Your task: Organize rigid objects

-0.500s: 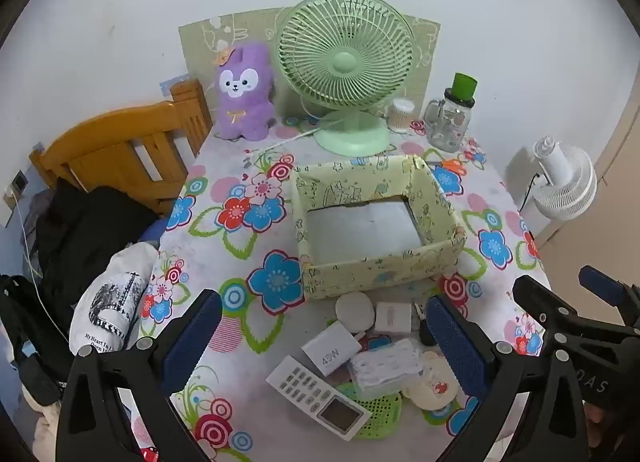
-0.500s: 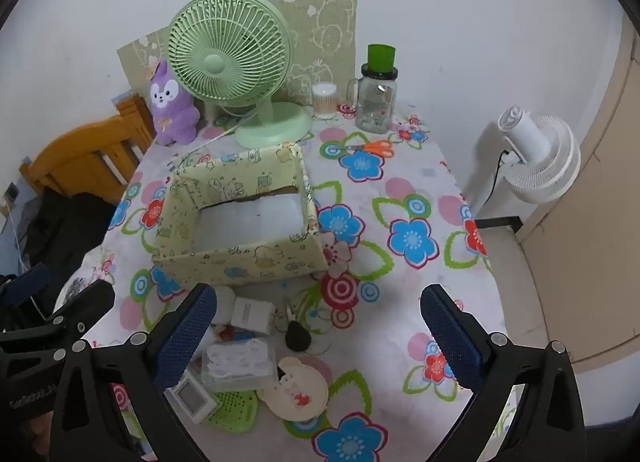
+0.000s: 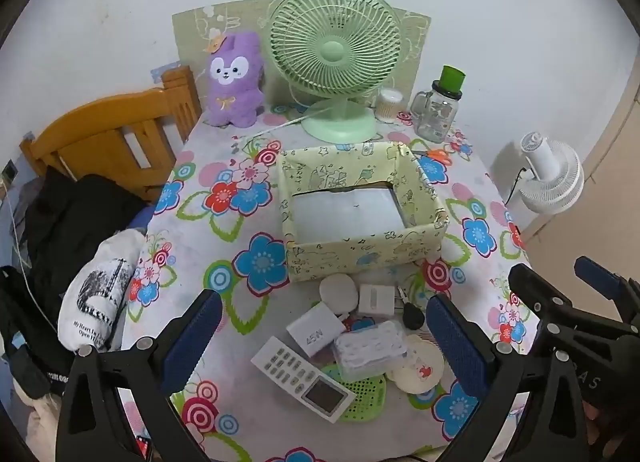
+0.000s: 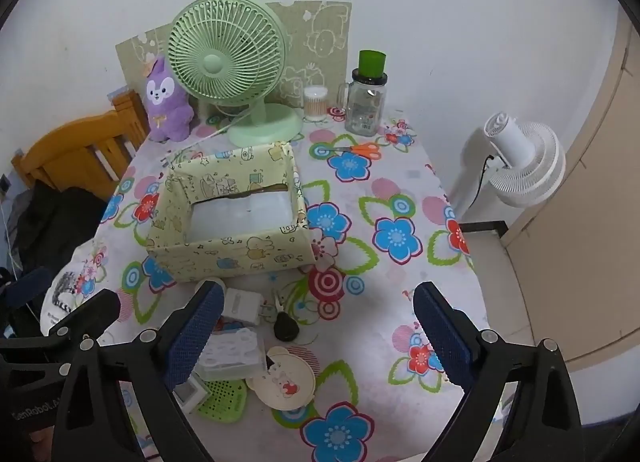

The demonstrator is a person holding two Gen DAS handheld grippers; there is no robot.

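A pale yellow patterned box (image 3: 362, 256) (image 4: 232, 258) stands empty in the middle of the flowered table. In front of it lies a heap of small items: a white remote (image 3: 302, 378), a white 45W charger (image 3: 316, 330), a round white puck (image 3: 338, 291), a white plug adapter (image 3: 376, 299) (image 4: 242, 304), a clear case of white pieces (image 3: 370, 348) (image 4: 232, 354), a black key fob (image 3: 413, 317) (image 4: 286, 327), a round cream lid (image 3: 418, 368) (image 4: 280, 382) and a green mesh disc (image 3: 360, 398) (image 4: 220, 402). My left gripper (image 3: 324, 338) hangs open above the heap. My right gripper (image 4: 316, 330) is open to its right, holding nothing.
At the back stand a green desk fan (image 3: 334, 54), a purple plush (image 3: 234, 80), a swab jar (image 3: 388, 104) and a glass mug with green lid (image 3: 438, 110). Orange scissors (image 4: 358, 150) lie behind the box. A wooden bed frame (image 3: 112, 134) with dark clothes is left, a white fan (image 4: 520, 158) right.
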